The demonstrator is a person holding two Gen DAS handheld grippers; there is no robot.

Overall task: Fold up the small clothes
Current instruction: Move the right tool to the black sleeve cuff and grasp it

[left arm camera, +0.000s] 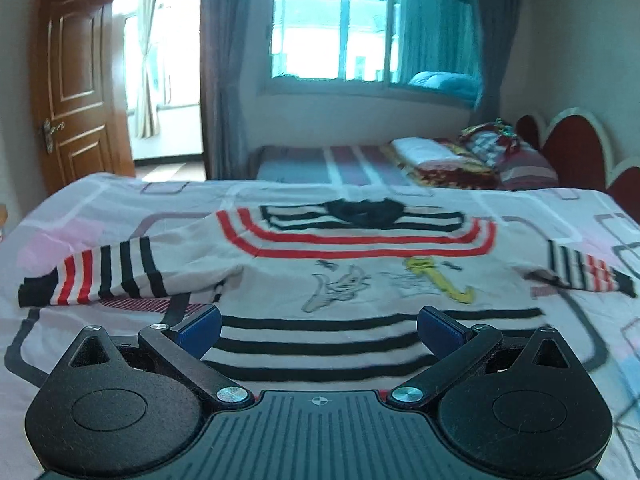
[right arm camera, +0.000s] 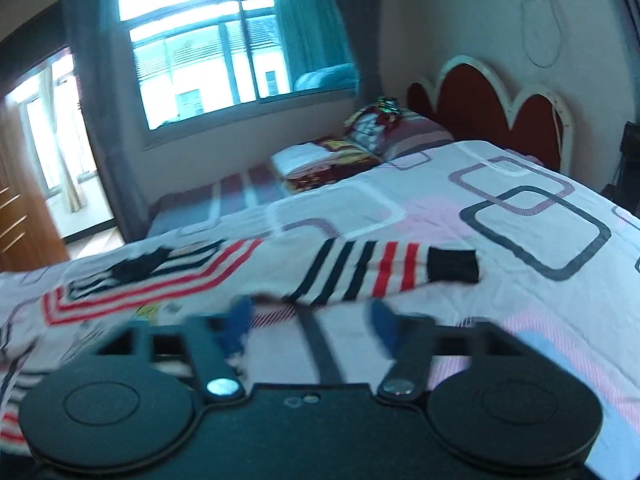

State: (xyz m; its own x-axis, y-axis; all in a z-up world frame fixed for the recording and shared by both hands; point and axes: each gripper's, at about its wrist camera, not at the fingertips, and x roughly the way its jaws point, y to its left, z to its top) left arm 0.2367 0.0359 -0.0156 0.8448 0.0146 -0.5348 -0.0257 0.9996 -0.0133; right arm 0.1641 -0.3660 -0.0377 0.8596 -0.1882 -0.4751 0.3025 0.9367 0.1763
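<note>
Lying flat on the bed (left arm camera: pixel 100 208), the sweater (left arm camera: pixel 360 256) is unheld: both the left gripper (left arm camera: pixel 319 326) and right gripper (right arm camera: pixel 310 320) gape empty. Pinching bedsheet along with knit would drag both.

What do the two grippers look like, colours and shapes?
The left gripper has a black ribbed body with a small crosshair mark, two round black discs, black link arms on silver screws, and blue fingers. The right gripper looks the same build: black discs, silver screws, blue fingers, though motion blur hides finer detail. No cables or sleeves show.
</note>
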